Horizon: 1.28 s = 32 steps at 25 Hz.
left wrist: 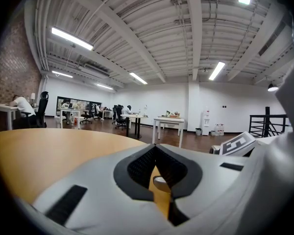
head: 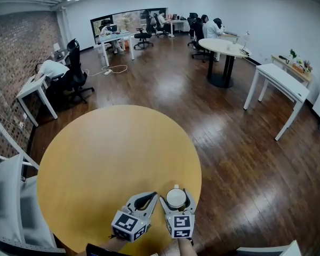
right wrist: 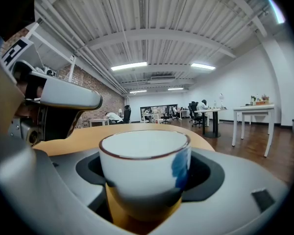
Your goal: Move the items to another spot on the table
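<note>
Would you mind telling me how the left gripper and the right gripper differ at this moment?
The right gripper has its jaws wide around a white cup with a brown rim; the left gripper holds nothing. The left gripper's jaws meet at the tips, while the right gripper's stand apart on the cup's sides. Both are grey and sit side by side over the near edge of the round table.

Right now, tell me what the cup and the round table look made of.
The cup looks like glazed ceramic: glossy white wall, thin brown rim, blue brush mark. The table is probably wood or wood-look laminate: smooth, even yellowish top, no grain visible.
</note>
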Available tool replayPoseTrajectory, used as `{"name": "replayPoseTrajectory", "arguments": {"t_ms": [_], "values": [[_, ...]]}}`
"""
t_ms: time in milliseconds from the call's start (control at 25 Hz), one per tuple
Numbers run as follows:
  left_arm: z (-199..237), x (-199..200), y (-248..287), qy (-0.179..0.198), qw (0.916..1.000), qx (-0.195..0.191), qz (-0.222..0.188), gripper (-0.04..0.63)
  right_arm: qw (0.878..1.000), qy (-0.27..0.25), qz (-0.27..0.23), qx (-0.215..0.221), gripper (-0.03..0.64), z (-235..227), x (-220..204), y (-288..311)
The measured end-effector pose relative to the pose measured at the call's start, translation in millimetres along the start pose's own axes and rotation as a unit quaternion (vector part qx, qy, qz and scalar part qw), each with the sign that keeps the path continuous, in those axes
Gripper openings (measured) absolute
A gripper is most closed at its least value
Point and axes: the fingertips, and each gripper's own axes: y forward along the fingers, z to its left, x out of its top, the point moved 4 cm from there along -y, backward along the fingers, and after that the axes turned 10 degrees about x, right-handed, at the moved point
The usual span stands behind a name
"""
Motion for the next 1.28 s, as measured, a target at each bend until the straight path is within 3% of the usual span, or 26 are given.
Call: {"name": "replayPoseTrajectory", "arguments": {"t_ms": [840, 1280], "values": [[-0.3, 2.6, -9.4, -0.011, 0.9999, 0.0, 0.011, 0.009, 0.999, 0.031, 0.012, 0.0, 0.434, 2.2, 0.0, -11.7], [1.7, 13.5, -25.3, -0.02, 0.9997, 0.003, 0.011, 0.009, 1.0, -0.003, -0.005, -0.006, 0.434, 12.4, 31.7, -32.7]]}}
